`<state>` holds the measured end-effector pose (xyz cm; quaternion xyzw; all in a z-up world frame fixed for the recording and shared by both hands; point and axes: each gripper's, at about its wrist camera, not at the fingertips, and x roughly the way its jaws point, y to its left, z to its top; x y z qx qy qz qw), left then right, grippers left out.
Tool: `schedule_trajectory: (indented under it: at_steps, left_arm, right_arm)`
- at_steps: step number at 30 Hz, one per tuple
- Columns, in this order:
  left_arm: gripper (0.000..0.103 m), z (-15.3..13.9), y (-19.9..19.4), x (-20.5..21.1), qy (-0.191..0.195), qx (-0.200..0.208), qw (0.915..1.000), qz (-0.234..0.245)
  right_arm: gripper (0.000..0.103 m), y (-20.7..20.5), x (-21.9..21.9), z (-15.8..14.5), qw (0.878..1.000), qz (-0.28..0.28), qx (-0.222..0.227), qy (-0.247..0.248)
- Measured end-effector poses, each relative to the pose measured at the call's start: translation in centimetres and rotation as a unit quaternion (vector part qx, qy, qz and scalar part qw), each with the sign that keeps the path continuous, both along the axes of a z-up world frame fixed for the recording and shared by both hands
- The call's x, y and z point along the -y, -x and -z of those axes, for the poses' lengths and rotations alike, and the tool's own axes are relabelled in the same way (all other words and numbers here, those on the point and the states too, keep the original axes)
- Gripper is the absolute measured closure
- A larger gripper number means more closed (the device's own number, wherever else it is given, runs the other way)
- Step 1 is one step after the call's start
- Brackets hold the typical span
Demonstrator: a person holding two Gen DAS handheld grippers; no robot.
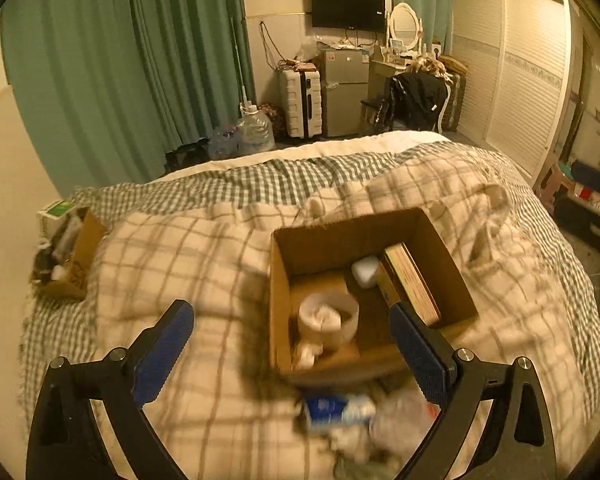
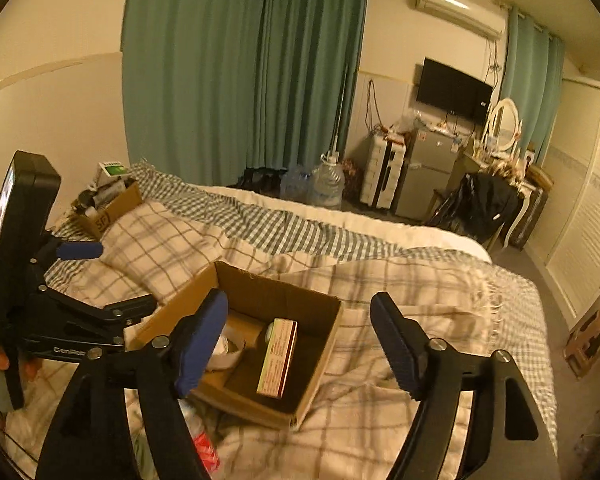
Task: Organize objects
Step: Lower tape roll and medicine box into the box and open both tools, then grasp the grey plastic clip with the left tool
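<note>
From the left wrist view, my left gripper (image 1: 292,332) is spread wide and holds nothing, hanging above the plaid blanket (image 1: 172,248). Closest to me, low between its blue pads (image 1: 164,344), lies a blurred heap of small items (image 1: 340,412), one blue and white, the rest too smeared to name. Just beyond that heap sits the open cardboard box (image 1: 320,240), straight ahead of the fingers; inside I see a white cup-like container (image 1: 329,316), a small white case (image 1: 366,270) and a long pink-and-tan carton (image 1: 414,288) leaning by the right wall. My right gripper (image 2: 300,340) is likewise spread apart and empty, above the same cardboard box (image 2: 284,296), with the carton (image 2: 278,358) lying between its fingers and below them. The left gripper's body (image 2: 40,264) shows at that view's left edge. Farther off at the bed's corner stands a second box (image 1: 80,252) crammed with clutter, then green curtains (image 1: 132,64).
</note>
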<state>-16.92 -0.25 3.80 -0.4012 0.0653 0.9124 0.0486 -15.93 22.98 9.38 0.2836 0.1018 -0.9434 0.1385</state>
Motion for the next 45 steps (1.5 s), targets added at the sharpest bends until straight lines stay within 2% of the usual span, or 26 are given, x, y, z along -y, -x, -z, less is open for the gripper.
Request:
schedule_trajectory:
  at_steps: [3,7,10,13,15,18,22,28,33,35,36,38,39,40,43,45]
  left_arm:
    - [0.002,-0.5,-3.2,0.1,0.005,0.007,1.0000,-0.003]
    - [0.002,0.2,-7.0,-0.1,0.007,0.015,0.9997,-0.015]
    - [0.002,1.6,-9.0,-0.3,-0.003,0.019,0.9993,-0.032]
    - [0.002,3.9,-10.0,-0.7,-0.026,0.032,0.9976,-0.055]
    - [0.002,5.4,-10.5,-1.1,-0.028,0.033,0.9964,-0.073]
    - [0.002,8.3,-10.8,-2.0,-0.018,0.040,0.9942,-0.099]
    - [0.002,11.4,-11.1,-2.8,-0.032,0.070,0.9915,-0.105]
    - [0.002,15.6,-11.4,-5.0,-0.003,0.117,0.9900,-0.079]
    - [0.004,17.7,-10.6,-5.8,0.009,0.140,0.9882,-0.063]
    - [0.010,17.9,-10.3,-5.7,-0.004,0.143,0.9881,-0.056]
    - [0.024,17.9,-10.3,-5.7,-0.014,0.147,0.9879,-0.050]
    - [0.030,17.7,-10.5,-5.5,-0.028,0.148,0.9875,-0.045]
    - [0.041,17.4,-10.7,-5.4,-0.034,0.147,0.9876,-0.041]
    - [0.070,17.0,-11.1,-5.1,-0.048,0.149,0.9872,-0.032]
    - [0.088,15.9,-11.6,-4.5,-0.064,0.149,0.9864,-0.026]
    - [0.090,15.4,-11.9,-3.2,-0.086,0.152,0.9842,-0.028]
  right_arm:
    - [0.015,-2.9,-0.3,-1.0,1.000,-0.005,-0.006,-0.006]
    - [0.015,-6.0,-0.3,-1.0,1.000,-0.016,-0.006,-0.023]
    - [0.015,-8.0,-0.1,0.2,0.999,-0.025,0.000,-0.038]
    - [0.015,-9.5,0.1,2.2,0.998,-0.033,0.008,-0.054]
    - [0.015,-10.1,0.2,4.0,0.997,-0.041,0.019,-0.062]
    - [0.015,-10.4,0.3,6.5,0.996,-0.049,0.033,-0.070]
    - [0.015,-9.9,0.1,9.1,0.994,-0.055,0.059,-0.069]
    - [0.015,-8.7,-0.4,11.3,0.994,-0.053,0.079,-0.063]
    - [0.015,-7.8,-0.6,12.2,0.993,-0.048,0.089,-0.056]
    - [0.015,-7.7,-0.7,12.5,0.993,-0.044,0.092,-0.055]
    - [0.015,-7.7,-0.7,12.6,0.993,-0.043,0.094,-0.055]
    - [0.015,-7.7,-0.8,12.6,0.993,-0.042,0.095,-0.055]
    - [0.015,-7.8,-0.7,12.5,0.993,-0.041,0.095,-0.056]
    - [0.015,-7.9,-0.7,12.5,0.993,-0.040,0.095,-0.057]
    - [0.015,-8.5,-0.7,12.0,0.993,-0.041,0.090,-0.060]
    - [0.015,-8.7,-0.4,11.8,0.993,-0.042,0.086,-0.063]
